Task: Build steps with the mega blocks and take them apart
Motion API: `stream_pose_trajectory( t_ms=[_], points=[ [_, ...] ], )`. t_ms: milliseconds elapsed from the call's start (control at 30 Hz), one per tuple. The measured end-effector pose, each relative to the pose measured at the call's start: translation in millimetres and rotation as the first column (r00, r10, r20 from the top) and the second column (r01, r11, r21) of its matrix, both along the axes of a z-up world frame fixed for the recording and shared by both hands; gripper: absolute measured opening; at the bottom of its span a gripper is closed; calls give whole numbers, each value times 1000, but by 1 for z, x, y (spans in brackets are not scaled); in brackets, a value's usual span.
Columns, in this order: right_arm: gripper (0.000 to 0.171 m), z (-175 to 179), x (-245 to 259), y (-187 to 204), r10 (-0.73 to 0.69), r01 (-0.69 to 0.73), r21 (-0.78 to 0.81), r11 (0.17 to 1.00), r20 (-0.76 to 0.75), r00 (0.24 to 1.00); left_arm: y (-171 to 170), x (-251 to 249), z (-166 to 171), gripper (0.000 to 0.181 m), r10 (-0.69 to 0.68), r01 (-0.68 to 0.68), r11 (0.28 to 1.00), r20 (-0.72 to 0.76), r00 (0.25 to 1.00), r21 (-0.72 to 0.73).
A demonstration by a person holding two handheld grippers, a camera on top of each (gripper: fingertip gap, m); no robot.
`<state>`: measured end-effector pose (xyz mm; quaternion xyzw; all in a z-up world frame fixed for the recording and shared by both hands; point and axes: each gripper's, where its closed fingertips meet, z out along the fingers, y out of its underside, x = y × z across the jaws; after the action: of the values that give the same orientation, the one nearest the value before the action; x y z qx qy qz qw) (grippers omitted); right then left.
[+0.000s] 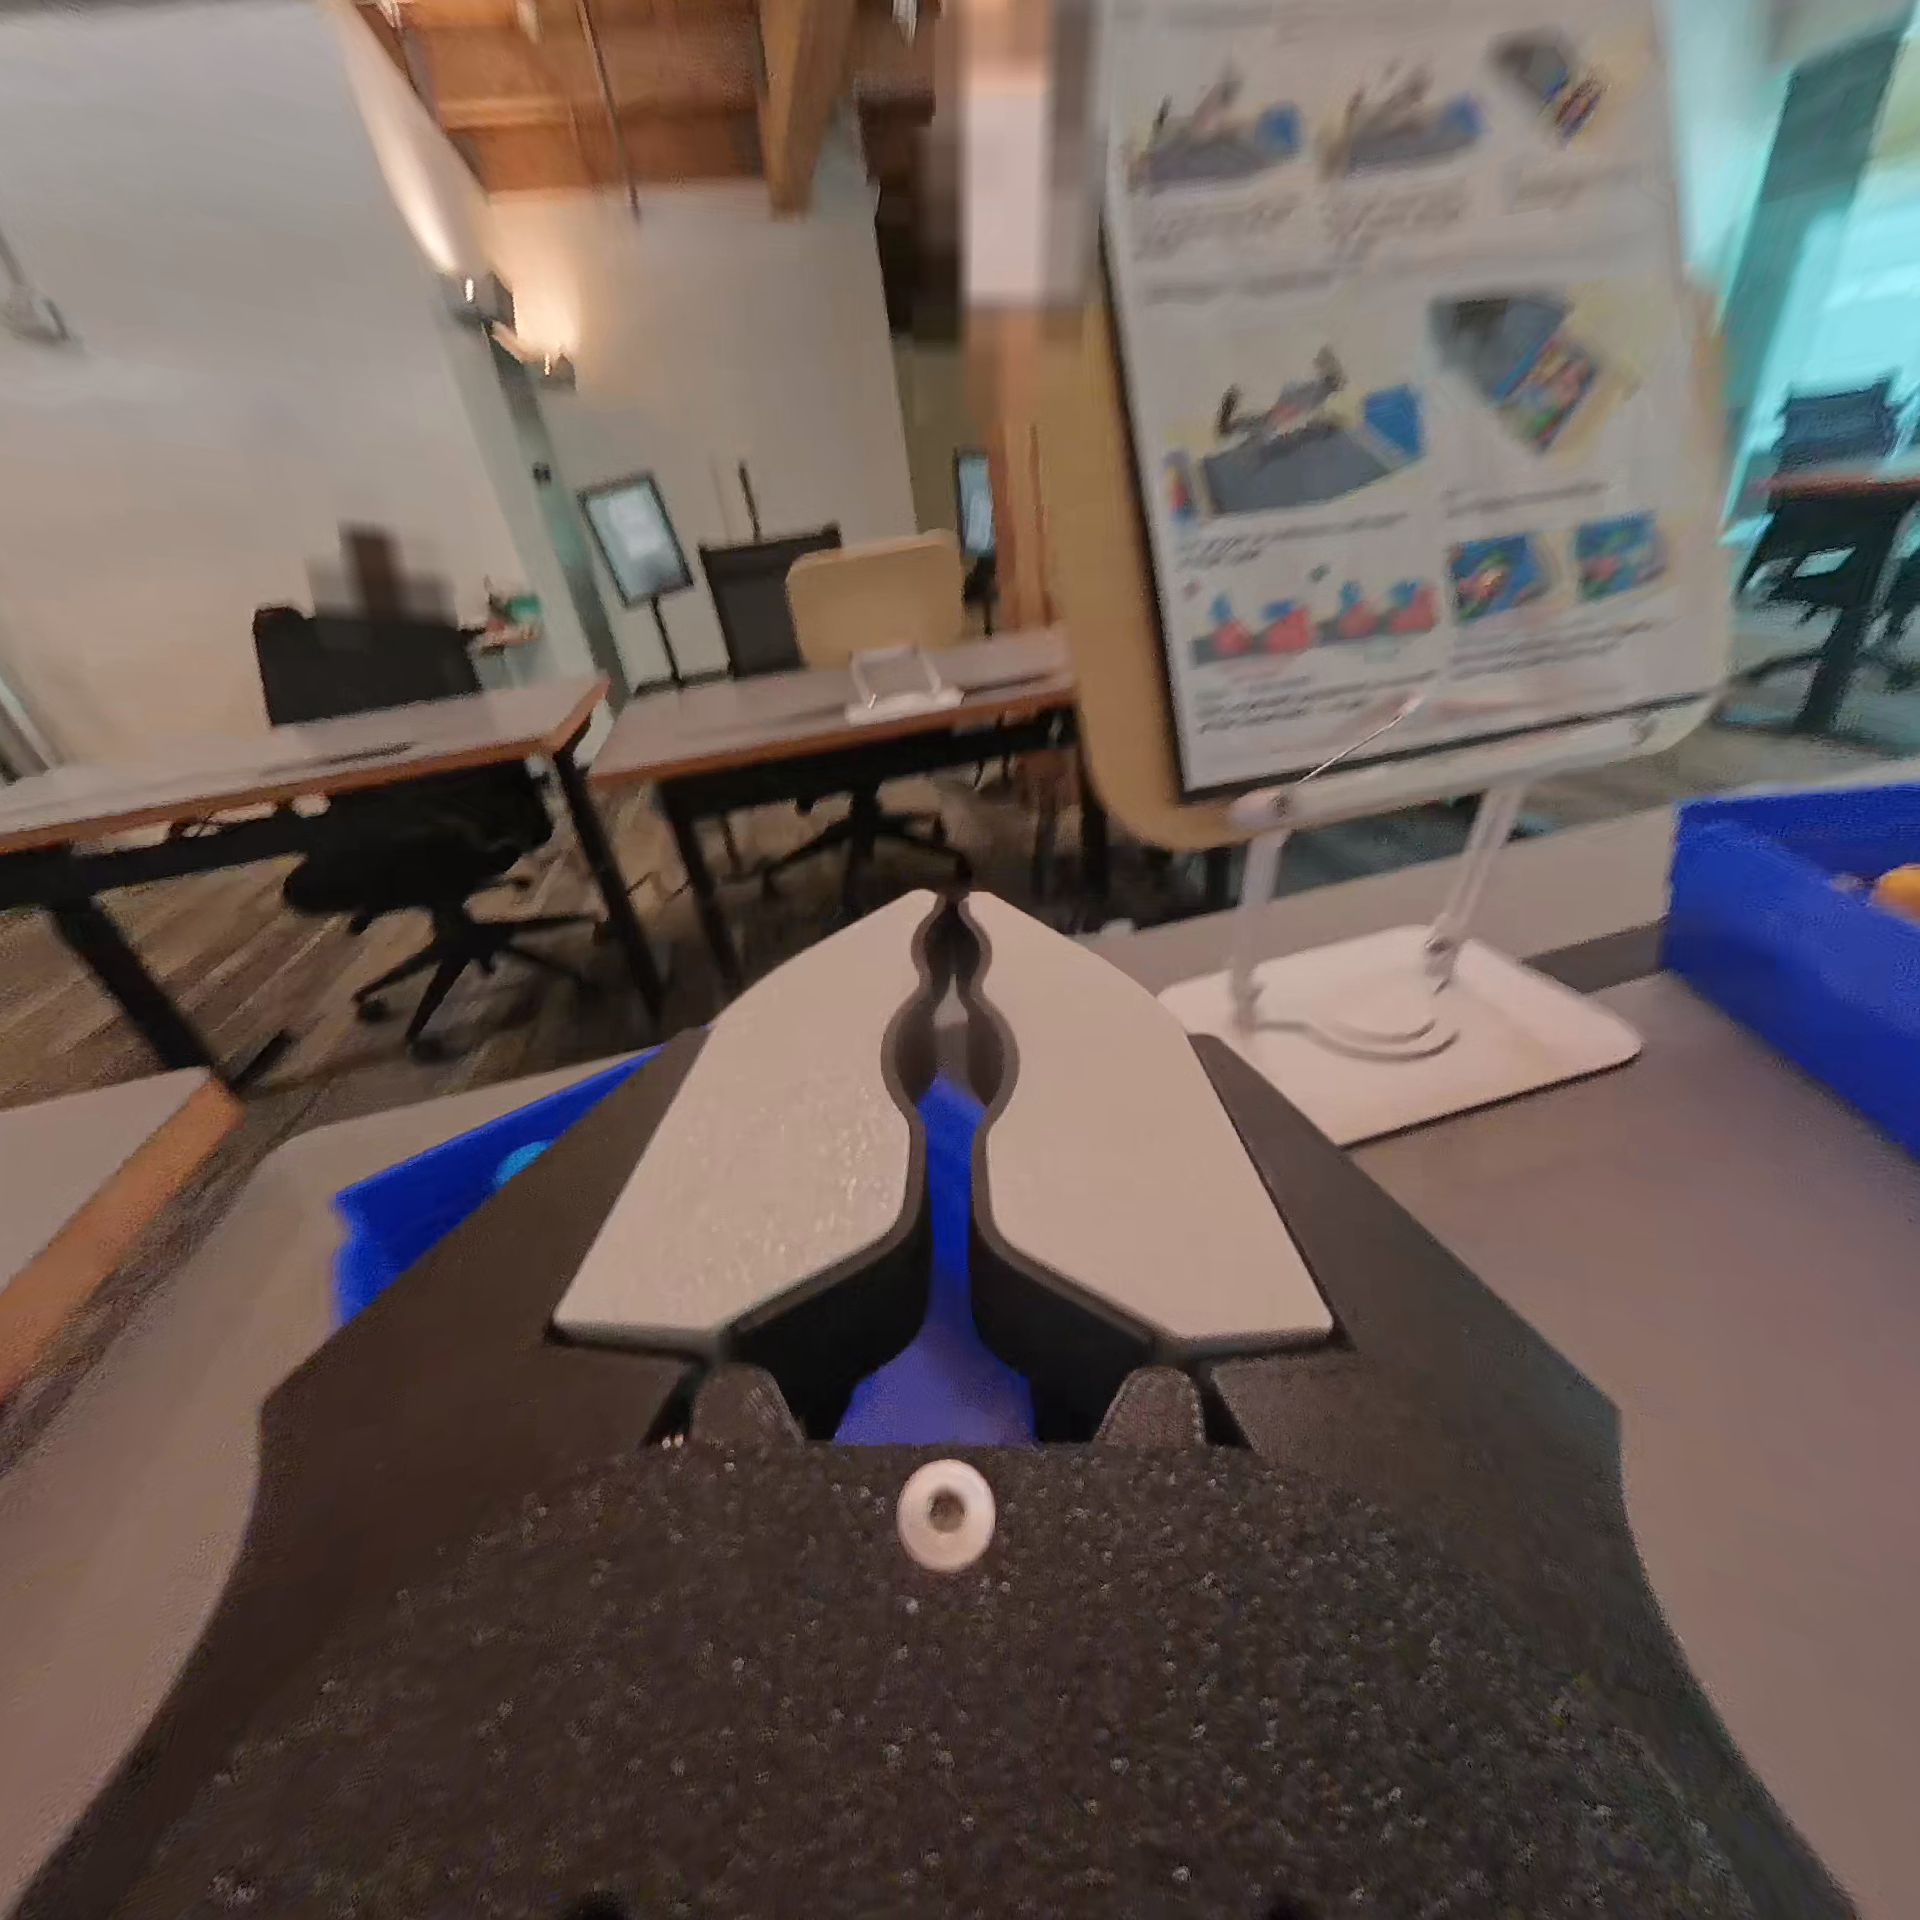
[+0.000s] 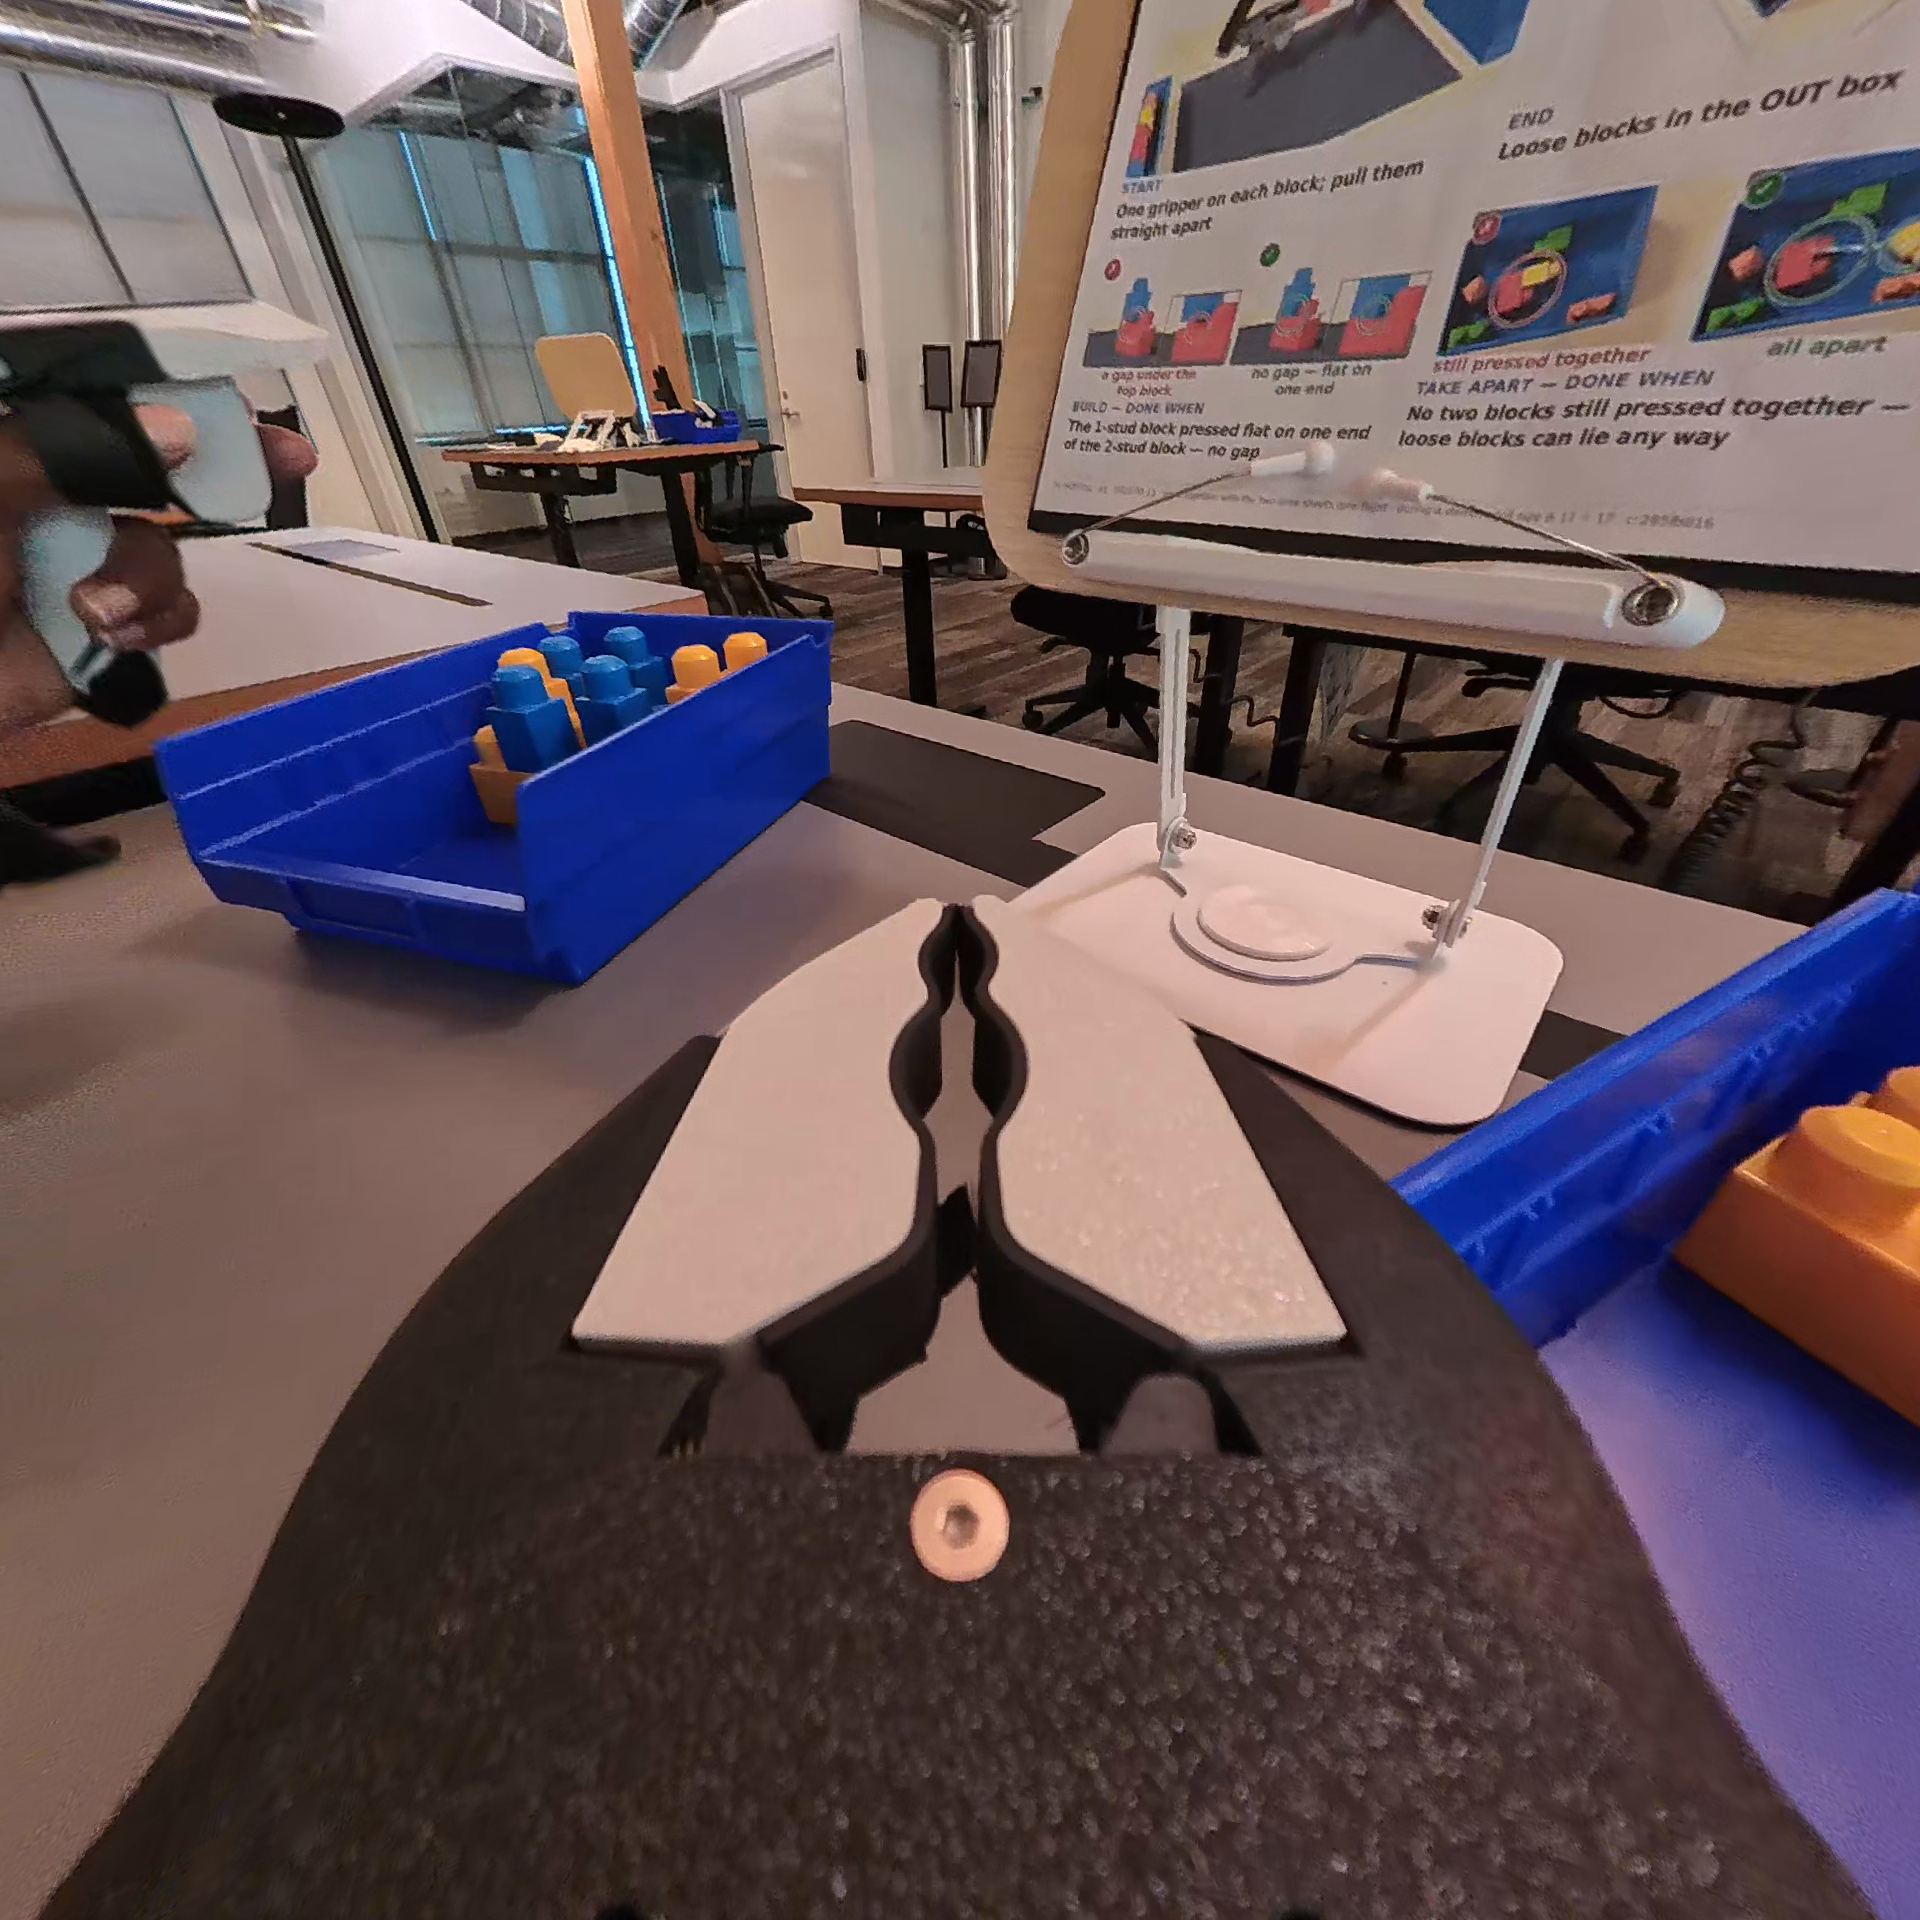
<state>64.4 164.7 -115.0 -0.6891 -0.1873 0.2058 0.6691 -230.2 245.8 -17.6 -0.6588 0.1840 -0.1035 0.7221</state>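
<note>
My left gripper (image 1: 951,909) is shut and empty, held above a blue bin (image 1: 416,1205) that lies mostly hidden under it. My right gripper (image 2: 961,914) is shut and empty above the grey table. A blue bin (image 2: 416,831) at the left holds several blue and orange mega blocks (image 2: 582,696), some stacked. A second blue bin (image 2: 1662,1122) at the right edge holds an orange block (image 2: 1829,1216); this bin also shows in the left wrist view (image 1: 1766,935). The other gripper, held by a hand (image 2: 94,520), shows at the far left.
A white stand (image 2: 1351,997) with an instruction sheet (image 2: 1507,260) sits at the back of the table; it also shows in the left wrist view (image 1: 1403,1018). A black mat (image 2: 935,790) lies between the bins. Desks and office chairs stand beyond the table edge. Spacing between my two grippers at the tips: around 35 cm.
</note>
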Motion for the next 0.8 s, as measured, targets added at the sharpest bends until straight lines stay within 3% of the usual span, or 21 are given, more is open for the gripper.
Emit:
stream_pose_trajectory(
  t_ms=[133,367,533,800],
  points=[
    [0,2,-2,-2,10,-10,8,1000,6,1000,27,-45,-7,7,61,-87,986,-174,983,-145],
    [0,-2,-9,-4,43,-43,0,999,22,999,62,-85,-58,30,-124,-135,888,-510,851,-440],
    [0,-5,-13,-4,63,-63,-7,998,32,998,67,-97,-106,41,-345,-160,770,-613,710,-618],
    [0,-8,-17,-6,87,-86,-13,996,48,995,75,-110,-154,47,-555,-275,643,-682,477,-715]
  ],
)
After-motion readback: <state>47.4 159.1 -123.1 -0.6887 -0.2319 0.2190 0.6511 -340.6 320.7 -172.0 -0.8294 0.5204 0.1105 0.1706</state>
